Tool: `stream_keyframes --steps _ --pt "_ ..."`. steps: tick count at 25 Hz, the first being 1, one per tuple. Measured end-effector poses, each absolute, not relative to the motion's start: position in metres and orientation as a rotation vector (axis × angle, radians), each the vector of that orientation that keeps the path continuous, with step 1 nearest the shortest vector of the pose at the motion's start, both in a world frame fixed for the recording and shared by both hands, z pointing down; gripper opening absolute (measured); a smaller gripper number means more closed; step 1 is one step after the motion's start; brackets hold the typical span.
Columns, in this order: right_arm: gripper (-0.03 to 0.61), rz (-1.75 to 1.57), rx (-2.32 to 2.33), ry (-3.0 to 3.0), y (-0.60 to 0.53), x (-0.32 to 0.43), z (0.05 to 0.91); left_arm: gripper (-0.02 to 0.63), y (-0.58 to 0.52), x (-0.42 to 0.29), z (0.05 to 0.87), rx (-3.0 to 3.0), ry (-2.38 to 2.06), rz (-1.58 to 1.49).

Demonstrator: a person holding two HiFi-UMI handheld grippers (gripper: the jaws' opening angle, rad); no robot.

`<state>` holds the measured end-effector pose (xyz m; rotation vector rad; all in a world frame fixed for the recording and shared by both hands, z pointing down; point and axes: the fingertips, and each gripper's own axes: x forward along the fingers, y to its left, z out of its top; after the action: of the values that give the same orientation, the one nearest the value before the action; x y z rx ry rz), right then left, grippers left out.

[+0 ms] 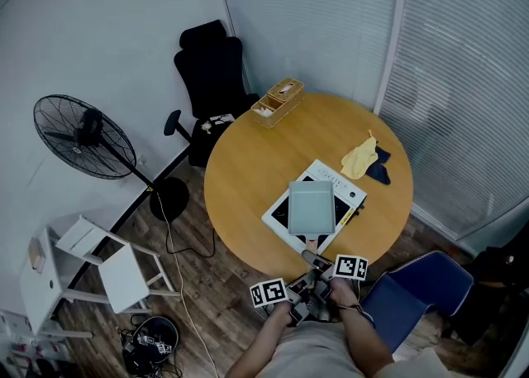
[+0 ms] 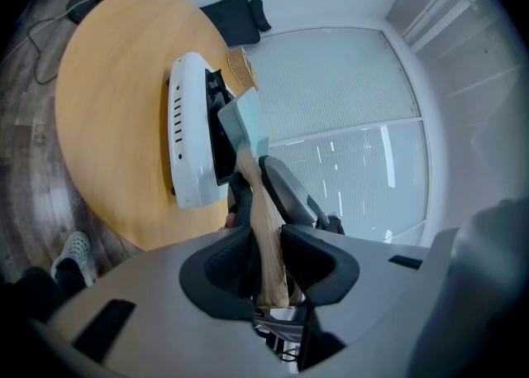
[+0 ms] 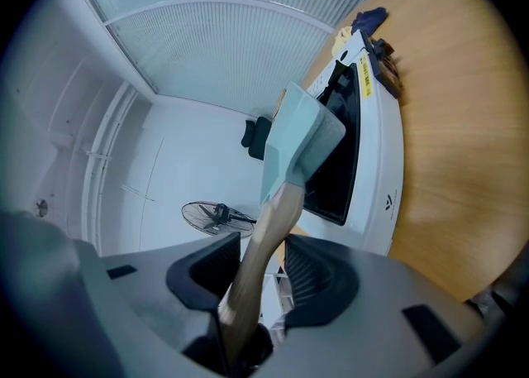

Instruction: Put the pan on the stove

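Your left gripper (image 2: 263, 246) has its fingers (image 2: 225, 259) clamped on the wooden handle (image 2: 266, 219) of the pan (image 1: 312, 207). Your right gripper (image 3: 261, 267) sits beside it on the same handle, fingers (image 3: 321, 273) wide, with one touching the wood and a gap showing at the other. The pan's pale square body rests over the stove (image 1: 340, 184), near your edge of the round desk (image 1: 256, 161). Beyond the stove lie a yellow cloth (image 1: 360, 158) and a dark cloth (image 1: 379, 171), touching. A wooden box (image 1: 278, 102) stands at the far rim.
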<state>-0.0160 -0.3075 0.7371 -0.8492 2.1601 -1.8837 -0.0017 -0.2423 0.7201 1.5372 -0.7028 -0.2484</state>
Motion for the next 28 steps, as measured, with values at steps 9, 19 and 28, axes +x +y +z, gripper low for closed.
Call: stream_keyframes --steps 9,19,28 --pt "0.189 -1.82 -0.957 2.159 -0.308 -0.006 0.732 0.141 -0.241 -0.008 0.714 1.666 -0.803 -0.171" --pt "0.201 -1.63 -1.092 2.245 -0.304 0.027 0.705 0.141 -0.236 -0.026 0.702 1.764 -0.91 -0.147" --pt "0.204 -1.262 -1.454 2.497 -0.277 0.048 0.681 0.141 -0.221 -0.053 0.679 1.931 -1.073 -0.004"
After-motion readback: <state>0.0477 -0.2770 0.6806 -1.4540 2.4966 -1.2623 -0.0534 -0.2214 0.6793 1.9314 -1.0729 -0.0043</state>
